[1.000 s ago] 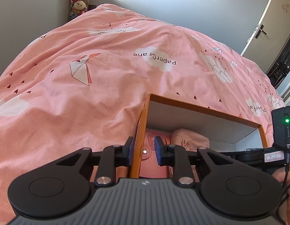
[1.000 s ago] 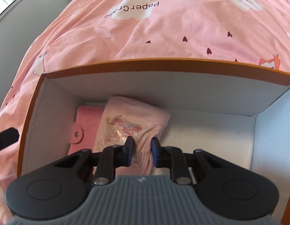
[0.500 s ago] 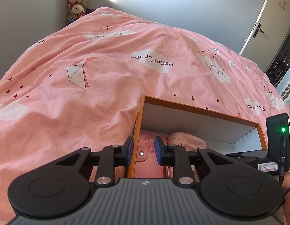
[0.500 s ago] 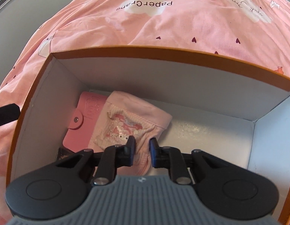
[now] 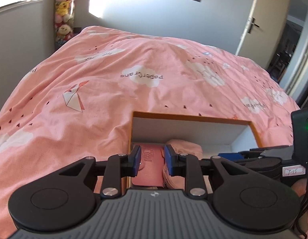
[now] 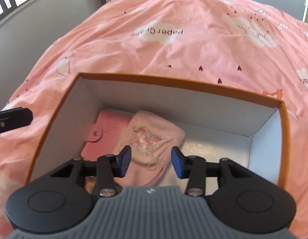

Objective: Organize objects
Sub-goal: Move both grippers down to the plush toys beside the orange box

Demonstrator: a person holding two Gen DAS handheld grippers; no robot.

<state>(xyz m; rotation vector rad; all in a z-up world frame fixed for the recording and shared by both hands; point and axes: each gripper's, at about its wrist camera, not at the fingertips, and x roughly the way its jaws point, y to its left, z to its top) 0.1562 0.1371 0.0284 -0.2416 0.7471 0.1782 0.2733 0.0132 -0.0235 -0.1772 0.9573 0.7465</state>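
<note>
An orange-rimmed cardboard box with white inner walls sits on the pink bed cover. In it lie a pink snap wallet at the left and a folded pink garment beside it. My right gripper is open and empty, held above the garment. My left gripper hovers over the box's left end, jaws a little apart and empty, with the wallet seen between them and the garment to its right.
The pink duvet with cloud prints covers the whole bed. Plush toys stand in the far left corner. A door is ajar at the right. The left gripper's tip shows left of the box.
My right gripper has opened, let go of the pink garment and risen out of the box. My left gripper has lifted and pulled back, and its jaws stand a little wider.
</note>
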